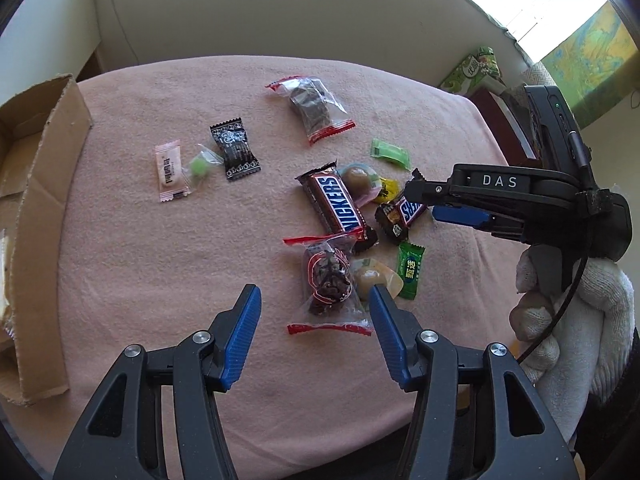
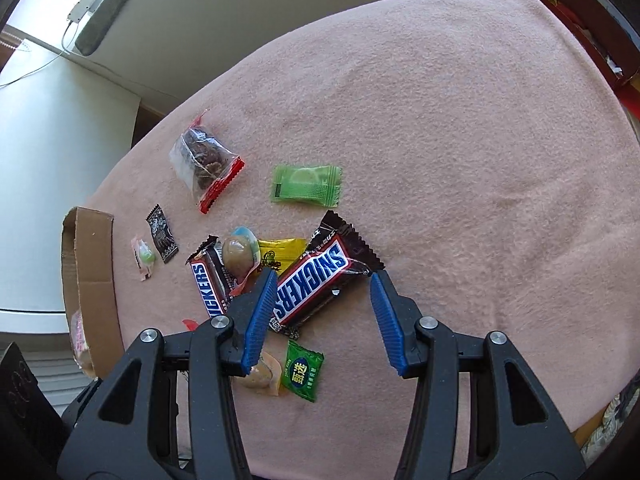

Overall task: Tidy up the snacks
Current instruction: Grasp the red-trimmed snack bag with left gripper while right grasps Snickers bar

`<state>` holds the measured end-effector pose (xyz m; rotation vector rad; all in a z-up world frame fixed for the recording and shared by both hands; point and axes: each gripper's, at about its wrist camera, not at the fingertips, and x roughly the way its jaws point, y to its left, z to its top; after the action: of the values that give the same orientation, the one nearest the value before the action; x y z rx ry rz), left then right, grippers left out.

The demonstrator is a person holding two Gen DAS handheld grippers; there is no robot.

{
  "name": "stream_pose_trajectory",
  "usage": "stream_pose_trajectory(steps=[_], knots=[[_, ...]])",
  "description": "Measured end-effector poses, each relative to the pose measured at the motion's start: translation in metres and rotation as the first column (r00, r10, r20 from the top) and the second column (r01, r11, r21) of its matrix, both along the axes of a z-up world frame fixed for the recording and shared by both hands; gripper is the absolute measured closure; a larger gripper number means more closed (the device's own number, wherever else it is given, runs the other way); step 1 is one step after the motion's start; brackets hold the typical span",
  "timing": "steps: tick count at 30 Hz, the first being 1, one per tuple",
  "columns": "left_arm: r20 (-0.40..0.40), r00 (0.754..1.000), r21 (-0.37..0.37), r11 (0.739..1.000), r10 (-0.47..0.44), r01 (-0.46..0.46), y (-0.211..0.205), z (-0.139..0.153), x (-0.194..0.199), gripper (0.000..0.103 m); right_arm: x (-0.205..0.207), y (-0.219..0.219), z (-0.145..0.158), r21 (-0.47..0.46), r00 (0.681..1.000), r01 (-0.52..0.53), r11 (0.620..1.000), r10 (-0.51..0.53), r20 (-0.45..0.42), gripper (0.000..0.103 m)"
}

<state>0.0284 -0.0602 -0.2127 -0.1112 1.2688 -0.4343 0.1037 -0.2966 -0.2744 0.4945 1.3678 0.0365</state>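
On the pink cloth [image 1: 140,264] nearly all the snacks lie loose, so the sorting looks barely begun; a cardboard box [image 1: 40,208] stands open at the cloth's left edge, and the right wrist view shows what seems to be one wrapped item inside it, though that is too blurred to name. Scattered near the box are a pink candy [image 1: 170,171], a small green sweet [image 1: 199,166] and a black packet [image 1: 235,148]; farther back lie a clear red-edged bag [image 1: 316,110] and a pale green sachet [image 1: 391,153]. The central heap holds a large Snickers bar [image 1: 335,204], a small Snickers bar [image 2: 312,286], jelly cups, a yellow wrapper and a green candy [image 2: 302,370]. The right gripper [image 2: 324,280] is spread wide, its jaws either side of the small Snickers bar, not yet gripping it; the left gripper [image 1: 314,294] is likewise released, hovering over another red-edged bag [image 1: 329,280]. Judging by this, almost everything remains to be moved.
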Motion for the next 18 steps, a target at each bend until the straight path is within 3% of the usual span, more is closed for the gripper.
stream_pose_trajectory(steps=[3,9,10,13,18], knots=[[-0.017,1.000,-0.007,1.000,0.001,-0.001,-0.004,-0.005,0.004,0.048,0.003,0.002,-0.009,0.034,0.999,0.021,0.999,-0.020,-0.034,0.052],[-0.037,0.999,-0.004,1.000,-0.009,0.009,-0.012,-0.016,0.007,0.050,0.009,0.012,-0.009,-0.014,0.999,-0.020,1.000,0.019,-0.030,0.053],[-0.036,0.999,0.001,1.000,-0.011,0.011,-0.013,-0.017,0.008,0.050,0.012,0.014,-0.009,-0.022,0.999,-0.032,0.999,0.031,-0.028,0.057],[-0.038,0.999,0.014,1.000,-0.018,0.019,-0.016,-0.021,0.009,0.064,0.014,0.024,-0.009,-0.030,0.998,-0.061,0.998,0.061,-0.021,0.063],[-0.034,0.999,0.005,1.000,-0.030,0.030,-0.020,-0.025,0.009,0.076,0.014,0.035,-0.006,-0.058,0.994,-0.107,0.993,0.106,-0.010,0.067]])
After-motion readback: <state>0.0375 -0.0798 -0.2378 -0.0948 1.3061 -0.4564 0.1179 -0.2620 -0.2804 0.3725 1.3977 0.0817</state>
